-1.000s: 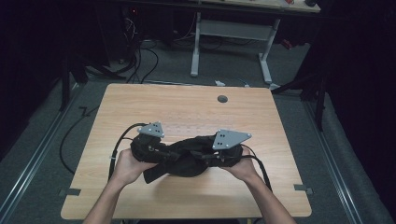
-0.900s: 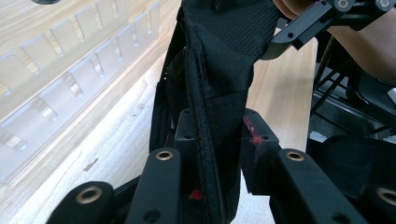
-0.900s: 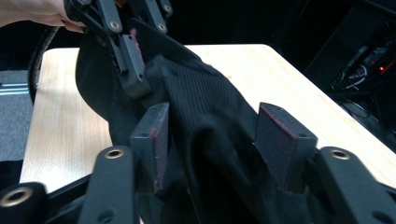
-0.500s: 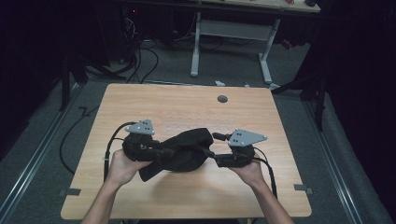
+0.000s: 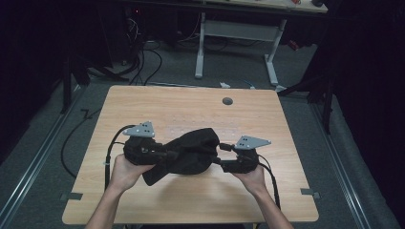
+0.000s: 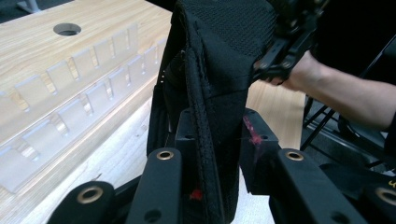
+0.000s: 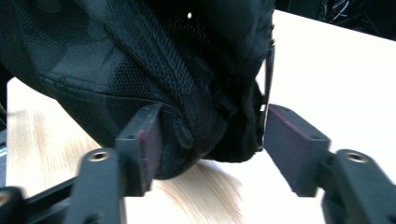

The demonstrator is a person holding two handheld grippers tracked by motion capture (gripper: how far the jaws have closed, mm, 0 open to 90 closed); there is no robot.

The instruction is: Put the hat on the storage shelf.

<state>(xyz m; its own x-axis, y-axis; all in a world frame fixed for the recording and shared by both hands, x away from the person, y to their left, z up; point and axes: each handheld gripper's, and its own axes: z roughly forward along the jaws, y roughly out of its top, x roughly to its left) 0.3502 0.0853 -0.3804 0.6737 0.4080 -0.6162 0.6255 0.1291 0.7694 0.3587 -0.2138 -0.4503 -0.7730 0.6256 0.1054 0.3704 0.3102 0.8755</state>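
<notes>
A black mesh fabric article (image 5: 191,150) hangs bunched between my two grippers, low over the wooden table (image 5: 191,105). At its left end my left gripper (image 5: 165,155) is shut on a folded, seamed edge (image 6: 219,56), which runs up from between the jaws of that gripper (image 6: 219,133). My right gripper (image 5: 220,155) is at the fabric's right end. Its jaws (image 7: 210,133) have just been closing; a rolled hem (image 7: 140,60) lies between them, against the left pad and clear of the right pad. The right gripper (image 6: 280,51) is also in the left gripper view, behind the fabric.
A round grey hole (image 5: 227,101) sits near the table's far edge. A clear slotted plastic strip (image 6: 79,84) lies across the table beyond the fabric. A white-legged desk (image 5: 236,43) and cables (image 5: 143,57) are on the floor beyond the table.
My right gripper has moved to the right and a little down, away from the middle of the fabric to its end. The fabric now lies stretched wider between the grippers. The left gripper has barely moved.
</notes>
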